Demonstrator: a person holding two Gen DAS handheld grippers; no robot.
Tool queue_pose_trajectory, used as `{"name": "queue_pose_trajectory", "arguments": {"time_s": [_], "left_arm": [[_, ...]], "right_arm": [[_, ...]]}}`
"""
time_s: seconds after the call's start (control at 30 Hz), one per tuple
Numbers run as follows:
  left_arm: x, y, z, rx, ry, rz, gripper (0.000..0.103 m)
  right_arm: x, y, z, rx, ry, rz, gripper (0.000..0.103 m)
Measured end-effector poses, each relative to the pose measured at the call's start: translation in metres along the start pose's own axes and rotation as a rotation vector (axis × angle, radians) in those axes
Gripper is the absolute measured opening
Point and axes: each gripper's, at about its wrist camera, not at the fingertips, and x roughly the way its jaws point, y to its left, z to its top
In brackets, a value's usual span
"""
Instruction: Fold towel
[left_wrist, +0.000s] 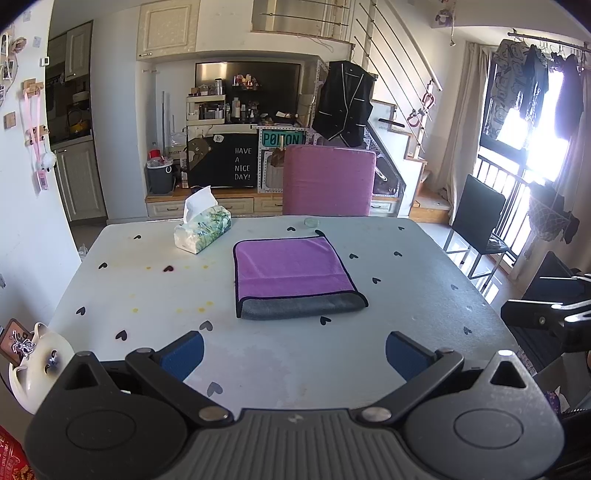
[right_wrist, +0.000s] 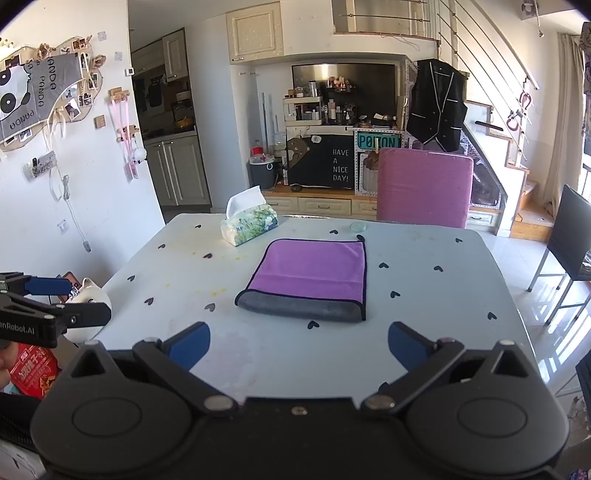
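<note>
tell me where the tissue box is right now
The tissue box sits on the far left part of the table, beyond and to the left of the purple towel; the right wrist view also shows it left of the towel.

Daylight flooded in from the balcony window (left_wrist: 524, 122), which was blown out to white in the left wrist view, with the clothes hanging before it reduced to dark silhouettes. The counter (left_wrist: 147, 288) was evenly and brightly lit, and the towel (left_wrist: 291, 277) cast only a thin soft shadow along its near edge. Glare streaked the floor tiles (right_wrist: 517, 258) on the window side of the counter. Both views were sharp at the middle; fisheye distortion bowed the walls and stair rails, and the corners vignetted to black.
</note>
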Motion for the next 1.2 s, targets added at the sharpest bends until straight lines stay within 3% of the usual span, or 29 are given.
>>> {"name": "queue_pose_trajectory", "arguments": {"time_s": [1.2], "left_arm": [[-0.0005, -0.0011, -0.0024, -0.003, 0.004, 0.001, 0.103]], "right_arm": [[0.0006, -0.0041, -0.0018, 0.001, 0.006, 0.002, 0.103]]}}
